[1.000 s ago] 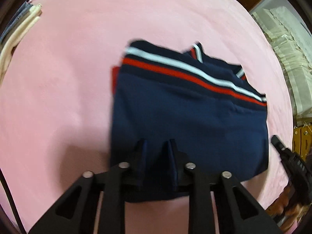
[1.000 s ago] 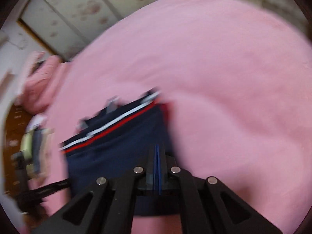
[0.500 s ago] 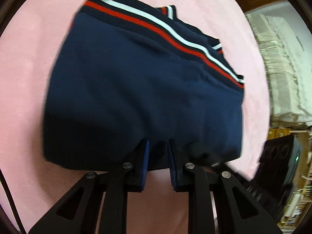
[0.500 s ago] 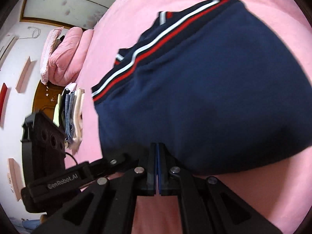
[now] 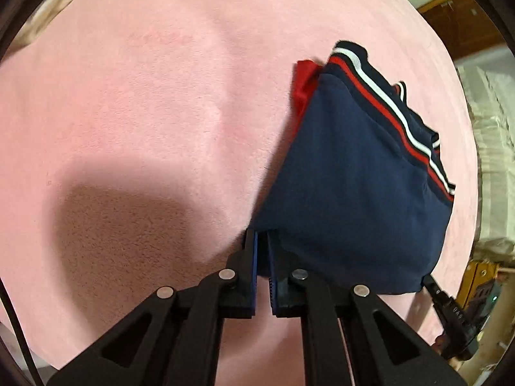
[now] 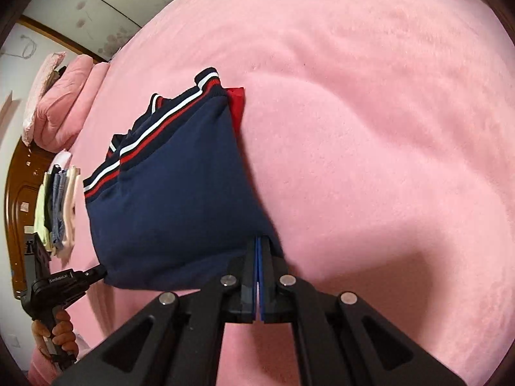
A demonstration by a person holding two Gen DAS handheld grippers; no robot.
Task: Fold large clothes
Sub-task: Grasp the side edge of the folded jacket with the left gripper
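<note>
A folded navy garment (image 5: 357, 173) with red and white striped trim hangs above the pink bed (image 5: 145, 96). My left gripper (image 5: 262, 241) is shut on its near left corner. In the right wrist view the same garment (image 6: 173, 193) hangs to the left, and my right gripper (image 6: 258, 244) is shut on its near right corner. A red piece (image 6: 236, 103) sticks out at the far edge. The right gripper's tip (image 5: 450, 305) shows at the garment's right corner in the left wrist view, and the left gripper's tip (image 6: 93, 271) in the right wrist view.
A stack of folded clothes (image 6: 61, 206) lies at the left of the bed in the right wrist view. Pink pillows (image 6: 61, 96) lie by a wooden headboard (image 6: 22, 186). A person's hand (image 6: 54, 331) holds the left gripper.
Both grippers have carried the garment sideways over the bed. It has swung from the middle of each view toward the inner side, and more bare pink bed shows.
</note>
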